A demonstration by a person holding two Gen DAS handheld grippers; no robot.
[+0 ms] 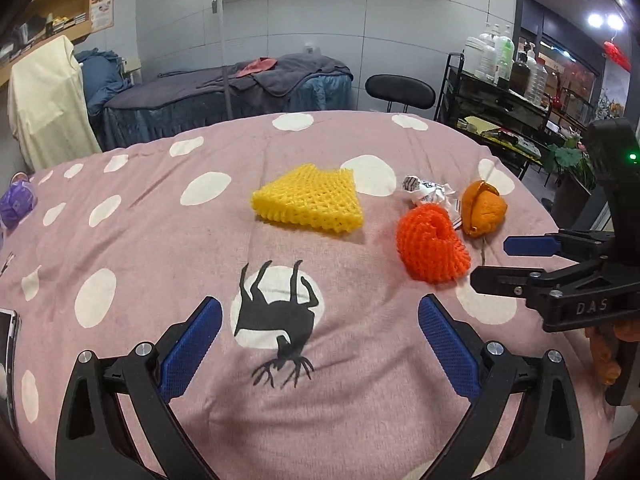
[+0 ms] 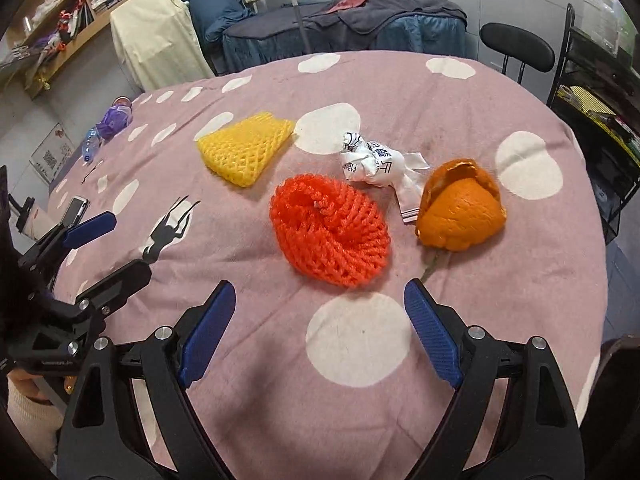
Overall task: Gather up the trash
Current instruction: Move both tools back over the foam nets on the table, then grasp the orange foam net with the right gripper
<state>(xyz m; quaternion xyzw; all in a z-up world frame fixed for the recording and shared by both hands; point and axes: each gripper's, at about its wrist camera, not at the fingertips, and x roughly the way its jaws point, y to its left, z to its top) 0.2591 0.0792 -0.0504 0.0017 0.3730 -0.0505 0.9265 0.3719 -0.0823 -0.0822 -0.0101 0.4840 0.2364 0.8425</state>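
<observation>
**A:** What is on the table, and how far along is the clean-up?

**B:** A round table (image 2: 520,280) under a pink cloth with white dots. Four bits of trash lie on it, none picked up yet: a yellow net (image 2: 246,148) toward the far left, a red net (image 2: 332,228) in the middle, a paper wad (image 2: 372,162) just behind the red net, and an orange peel (image 2: 460,210) to the right, near the wad. No bin or bag shows in either view, so by my reading the job has not begun.

**A:** And the grippers?

**B:** The right gripper (image 2: 318,332) hangs above the cloth on the near side of the red net, jaws spread wide, nothing between them. The left gripper (image 1: 320,344) hangs over a black deer print (image 1: 280,320), jaws also wide and empty, with the yellow net well ahead of it.

**A:** Is there room to move?

**B:** Plenty. Bare cloth lies between each gripper and the trash. The peel sits closest to the right edge but not at it. A purple bottle (image 2: 114,118) and a phone (image 2: 74,210) lie at the far left rim, well away from the trash. The two grippers are side by side, so they could crowd each other at the red net.
</observation>
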